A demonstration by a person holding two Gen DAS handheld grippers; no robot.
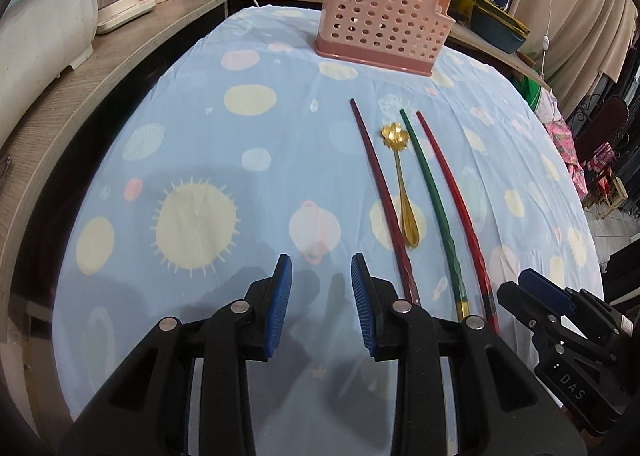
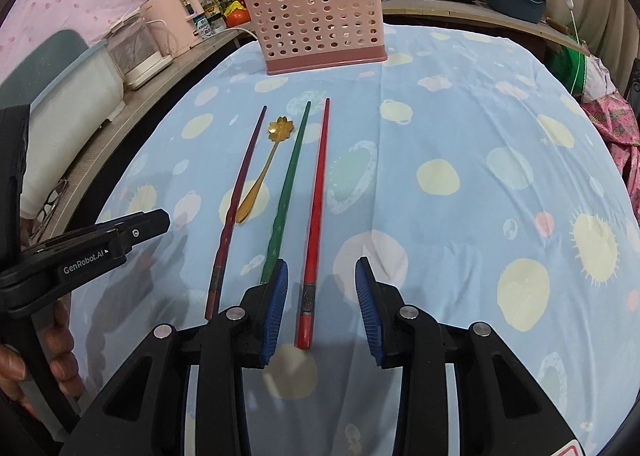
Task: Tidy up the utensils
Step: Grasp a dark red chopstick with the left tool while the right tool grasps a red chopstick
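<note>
"GenRobot.AI" was printed in white on the left claw (image 2: 160, 218), and "DAS" on the right claw (image 1: 528, 280). The left claw's pads stood apart over bare cloth. The right claw (image 2: 322, 296) was spread with the red chopstick (image 2: 318, 192) lying between its pads, not pinched. The purple chopstick (image 2: 240, 184), gold flower spoon (image 2: 264, 172) and green chopstick (image 2: 290, 176) lay beside it on the desk's blue spotted cloth (image 2: 460, 128). The pink perforated holder (image 2: 320, 24) stood farther back, before a cluttered kitchen shelf.
</note>
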